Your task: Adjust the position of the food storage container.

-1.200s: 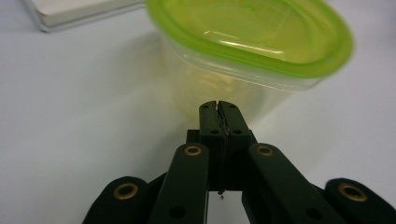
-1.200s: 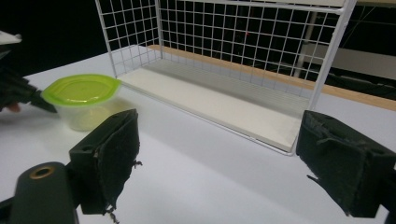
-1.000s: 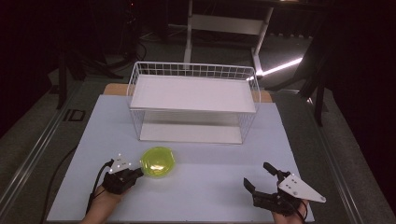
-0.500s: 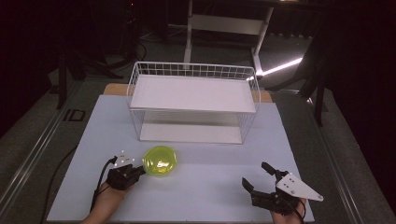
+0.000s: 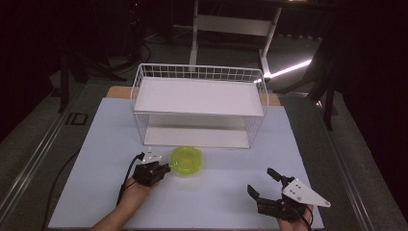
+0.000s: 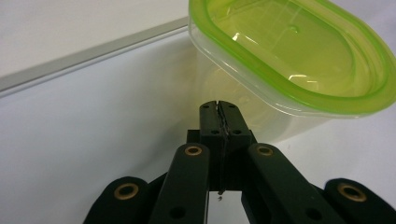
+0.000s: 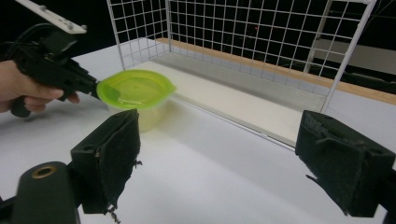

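A clear plastic container with a lime-green lid stands on the white table in front of the wire rack. My left gripper is shut with nothing between its jaws. Its closed tips rest against the container's left side, just under the lid rim. In the left gripper view the shut tips meet the clear wall of the container. My right gripper stands open near the front right of the table, apart from the container. In the right gripper view its wide jaws frame the container and the left gripper farther off.
A white two-level wire rack stands at the back middle of the table, its open side facing the container, also seen as a grid wall. Bare white table surface lies between the two grippers. Dark floor surrounds the table.
My left gripper has moved to the right and slightly away from the person, and the green-lidded container has slid right along with it. The right gripper has stayed in place.
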`<state>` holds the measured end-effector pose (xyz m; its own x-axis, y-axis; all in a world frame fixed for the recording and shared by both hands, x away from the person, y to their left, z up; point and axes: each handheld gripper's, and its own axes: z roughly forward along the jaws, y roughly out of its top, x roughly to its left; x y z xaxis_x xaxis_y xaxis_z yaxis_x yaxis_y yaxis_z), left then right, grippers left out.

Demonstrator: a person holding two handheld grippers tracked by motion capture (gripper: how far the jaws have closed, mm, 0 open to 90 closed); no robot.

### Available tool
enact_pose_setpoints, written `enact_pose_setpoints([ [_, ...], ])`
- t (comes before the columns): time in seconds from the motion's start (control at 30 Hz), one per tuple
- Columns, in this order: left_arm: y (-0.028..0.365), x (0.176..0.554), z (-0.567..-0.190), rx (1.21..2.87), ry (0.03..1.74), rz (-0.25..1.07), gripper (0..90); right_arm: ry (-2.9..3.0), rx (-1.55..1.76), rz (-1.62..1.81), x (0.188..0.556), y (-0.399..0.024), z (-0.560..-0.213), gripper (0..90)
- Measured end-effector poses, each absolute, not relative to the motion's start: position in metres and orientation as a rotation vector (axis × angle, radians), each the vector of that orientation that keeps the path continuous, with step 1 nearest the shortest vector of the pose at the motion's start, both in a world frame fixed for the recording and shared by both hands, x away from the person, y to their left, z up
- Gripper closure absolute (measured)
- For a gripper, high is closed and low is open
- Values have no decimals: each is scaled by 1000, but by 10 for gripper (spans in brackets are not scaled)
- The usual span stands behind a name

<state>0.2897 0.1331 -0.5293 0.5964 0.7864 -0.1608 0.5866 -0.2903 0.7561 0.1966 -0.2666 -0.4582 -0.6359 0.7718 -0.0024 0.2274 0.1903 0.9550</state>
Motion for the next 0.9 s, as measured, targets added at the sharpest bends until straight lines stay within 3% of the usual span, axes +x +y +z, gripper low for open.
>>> enact_pose_setpoints([
  [0.9, 84, 310, -536, 2023, 1036, 227, 900, 2003, 923, 1455, 197, -264, -461, 139],
])
